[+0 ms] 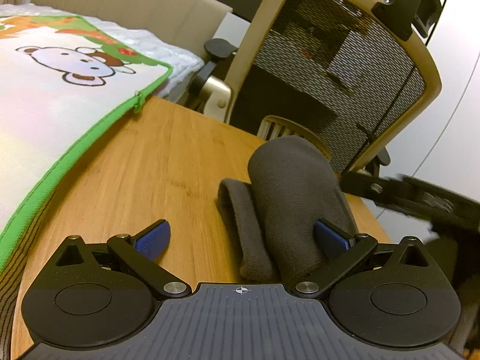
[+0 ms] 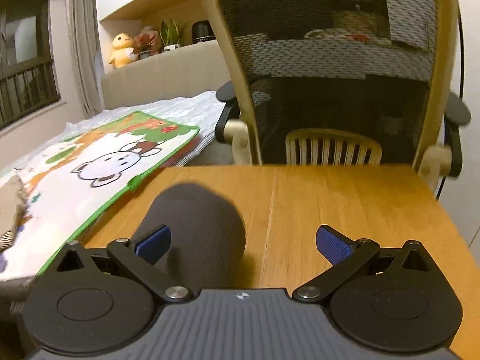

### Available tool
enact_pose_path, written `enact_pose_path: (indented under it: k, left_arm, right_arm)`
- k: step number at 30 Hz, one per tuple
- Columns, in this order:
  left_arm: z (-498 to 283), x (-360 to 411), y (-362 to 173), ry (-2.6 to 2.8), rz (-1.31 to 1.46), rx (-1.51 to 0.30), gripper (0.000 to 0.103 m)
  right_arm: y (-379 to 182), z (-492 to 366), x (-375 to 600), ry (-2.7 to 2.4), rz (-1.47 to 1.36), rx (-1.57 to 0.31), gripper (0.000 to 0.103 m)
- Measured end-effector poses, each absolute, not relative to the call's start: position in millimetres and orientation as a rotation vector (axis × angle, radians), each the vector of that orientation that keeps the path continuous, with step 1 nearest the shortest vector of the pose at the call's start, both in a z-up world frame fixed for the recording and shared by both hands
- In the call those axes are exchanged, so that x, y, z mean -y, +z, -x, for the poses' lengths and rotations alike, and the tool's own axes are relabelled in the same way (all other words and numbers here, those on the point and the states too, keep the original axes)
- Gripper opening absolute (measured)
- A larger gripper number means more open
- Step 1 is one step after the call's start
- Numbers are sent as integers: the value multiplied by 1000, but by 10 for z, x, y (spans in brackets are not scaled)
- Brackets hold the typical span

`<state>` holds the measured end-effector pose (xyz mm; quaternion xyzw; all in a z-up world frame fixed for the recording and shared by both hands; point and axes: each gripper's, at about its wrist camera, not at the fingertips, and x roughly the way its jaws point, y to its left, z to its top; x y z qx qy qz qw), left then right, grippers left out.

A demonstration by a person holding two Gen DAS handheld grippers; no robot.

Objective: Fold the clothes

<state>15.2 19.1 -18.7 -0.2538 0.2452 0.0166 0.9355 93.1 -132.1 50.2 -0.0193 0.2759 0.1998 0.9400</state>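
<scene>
Left tongs (image 1: pixel 242 238) spread wide over the desk (image 1: pixel 156 162), nothing pinched; the grey folded garment (image 1: pixel 288 198) lies on the wood at their 1 o'clock, touching the right pad. Right tongs (image 2: pixel 243 244) also gape, the same garment (image 2: pixel 198 225) at their 11 o'clock by the left pad. Cartoon-print bag (image 2: pixel 99 168) at 10 o'clock, mesh chair (image 2: pixel 330 75) at 12.

Bare table (image 2: pixel 345 207) right of sock (image 2: pixel 198 234) (chair (image 2: pixel 330 60) behind)

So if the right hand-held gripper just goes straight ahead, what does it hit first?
Probably bare table, then the mesh chair behind its far edge. The open right hand-held gripper has the grey cloth left of its centre line, though depth is unclear.
</scene>
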Motion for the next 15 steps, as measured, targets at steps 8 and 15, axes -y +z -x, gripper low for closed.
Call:
enact_pose_path:
  k: [8,15]
  left_arm:
    - [-167,-213,-190,45,523,-496,103]
    - [-186,-197,-186,41,514,-500,103]
  right_arm:
    - [368,-1097,1186,386,95,-624,103]
    - [258,-488,1615,393,22,-539,103]
